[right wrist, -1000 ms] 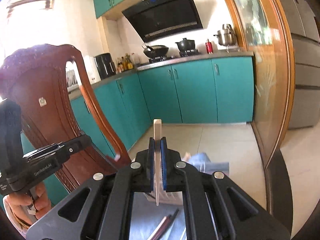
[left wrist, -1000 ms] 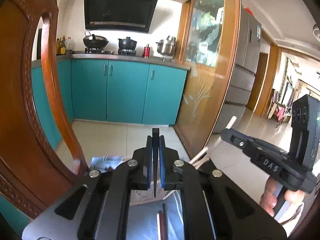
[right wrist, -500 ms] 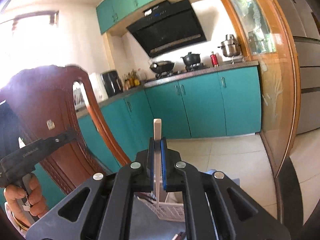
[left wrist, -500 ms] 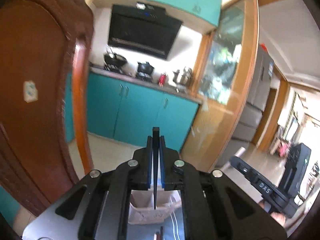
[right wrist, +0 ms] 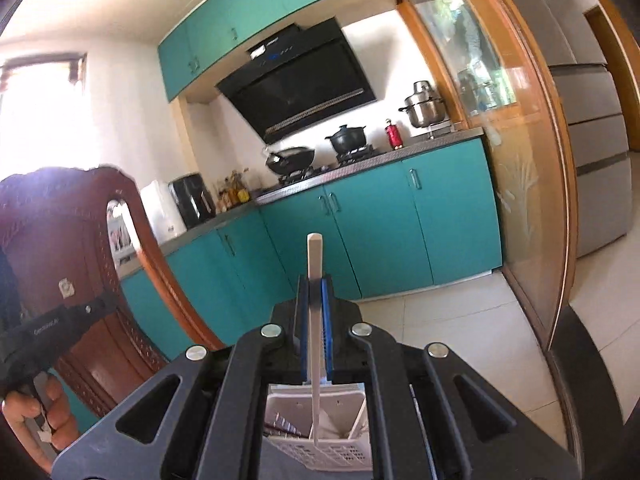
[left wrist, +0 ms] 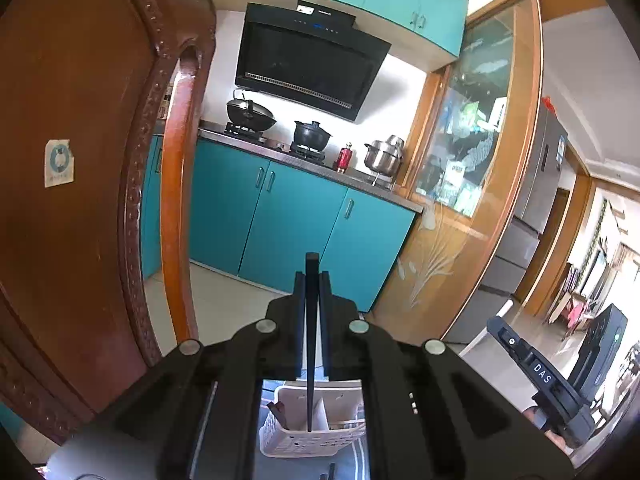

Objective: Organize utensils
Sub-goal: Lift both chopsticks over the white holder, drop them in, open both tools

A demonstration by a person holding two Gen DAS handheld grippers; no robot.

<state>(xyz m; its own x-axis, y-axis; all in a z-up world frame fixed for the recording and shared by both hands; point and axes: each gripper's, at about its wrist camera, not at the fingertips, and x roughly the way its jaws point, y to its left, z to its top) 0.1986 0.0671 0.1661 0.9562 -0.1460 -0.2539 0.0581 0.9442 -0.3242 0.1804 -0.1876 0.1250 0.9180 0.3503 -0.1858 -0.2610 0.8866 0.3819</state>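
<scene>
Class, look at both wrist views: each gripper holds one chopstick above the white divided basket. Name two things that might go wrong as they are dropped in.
1. The left gripper and right gripper each pinch a single thin stick, the black chopstick and the pale chopstick; either may pivot and miss the white basket.
2. Both aim at one small basket, and the carved wooden chair stands close beside the left gripper, so the tools may collide.

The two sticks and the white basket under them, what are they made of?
The pale chopstick looks like bare wood or bamboo: matte, cream, square-ended. The black chopstick is smooth and dark, maybe plastic or lacquered wood; hard to tell. The white basket looks like moulded plastic, with rows of small holes in its wall.
</scene>
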